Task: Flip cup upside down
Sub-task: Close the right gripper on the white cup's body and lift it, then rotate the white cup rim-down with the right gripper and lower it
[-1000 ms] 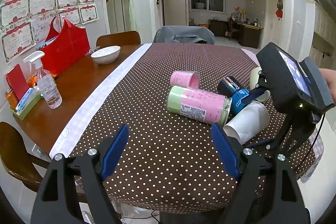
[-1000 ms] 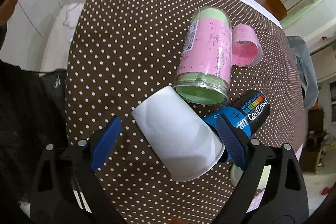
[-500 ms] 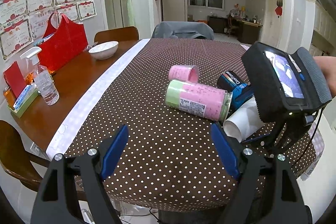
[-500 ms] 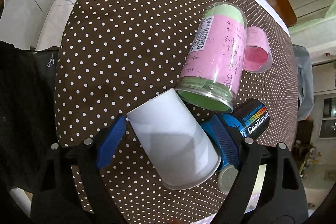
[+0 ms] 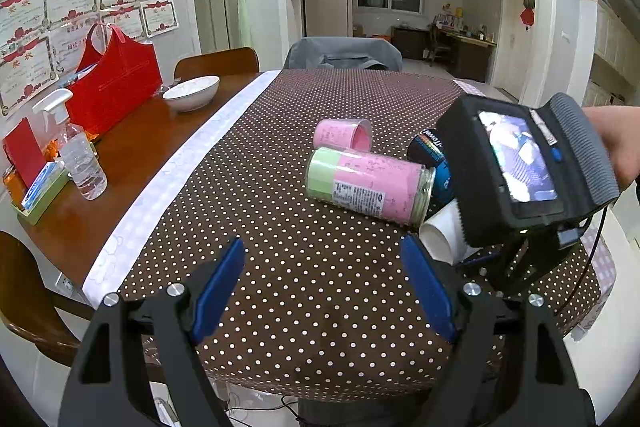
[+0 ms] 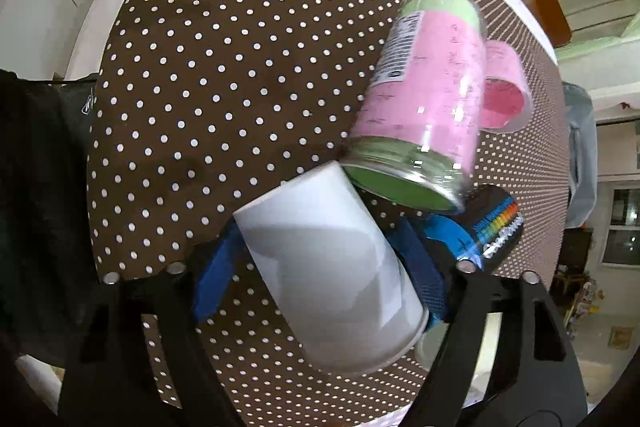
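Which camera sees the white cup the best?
The right wrist view: the white cup fills the middle, lying between the right gripper fingers. In the left wrist view only a bit of it peeks out behind that gripper's body.

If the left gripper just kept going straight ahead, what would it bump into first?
Probably the pink-and-green jar lying on its side; the open left gripper has only bare polka-dot tablecloth before it. Depth is hard to judge.

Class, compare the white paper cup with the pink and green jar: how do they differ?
The white paper cup is plain and tapered; the pink and green jar is a labelled straight cylinder. The cup sits between the right tongs; the jar lies free on the dotted tablecloth. Both lie on their sides.
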Demonstrator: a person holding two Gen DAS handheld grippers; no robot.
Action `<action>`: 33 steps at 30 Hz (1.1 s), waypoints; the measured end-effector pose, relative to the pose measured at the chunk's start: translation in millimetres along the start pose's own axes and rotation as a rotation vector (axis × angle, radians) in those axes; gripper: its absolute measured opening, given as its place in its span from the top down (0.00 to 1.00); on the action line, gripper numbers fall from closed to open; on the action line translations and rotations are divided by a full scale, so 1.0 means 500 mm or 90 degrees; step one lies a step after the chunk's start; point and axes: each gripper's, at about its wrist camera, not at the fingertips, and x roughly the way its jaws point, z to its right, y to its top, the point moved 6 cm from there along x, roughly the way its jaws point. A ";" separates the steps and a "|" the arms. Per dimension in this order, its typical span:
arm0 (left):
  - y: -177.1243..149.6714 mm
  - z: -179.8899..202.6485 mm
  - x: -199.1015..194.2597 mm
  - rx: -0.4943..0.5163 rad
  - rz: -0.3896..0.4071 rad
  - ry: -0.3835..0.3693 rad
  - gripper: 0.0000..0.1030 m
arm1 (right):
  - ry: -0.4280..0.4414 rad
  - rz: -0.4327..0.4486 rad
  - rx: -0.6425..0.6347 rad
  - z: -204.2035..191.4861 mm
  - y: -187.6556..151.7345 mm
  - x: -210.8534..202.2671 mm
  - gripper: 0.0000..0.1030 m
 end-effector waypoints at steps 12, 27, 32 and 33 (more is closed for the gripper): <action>0.002 0.013 -0.013 0.007 0.012 -0.006 0.23 | 0.060 0.148 0.207 0.046 -0.059 -0.073 0.40; 0.023 0.058 -0.052 0.031 0.034 -0.022 0.23 | 0.125 0.493 0.593 0.062 -0.192 -0.176 0.41; 0.029 0.068 -0.063 0.037 0.040 -0.022 0.23 | 0.084 0.537 0.648 0.067 -0.191 -0.187 0.41; 0.029 0.070 -0.064 0.038 0.041 -0.021 0.23 | 0.071 0.543 0.656 0.069 -0.192 -0.187 0.41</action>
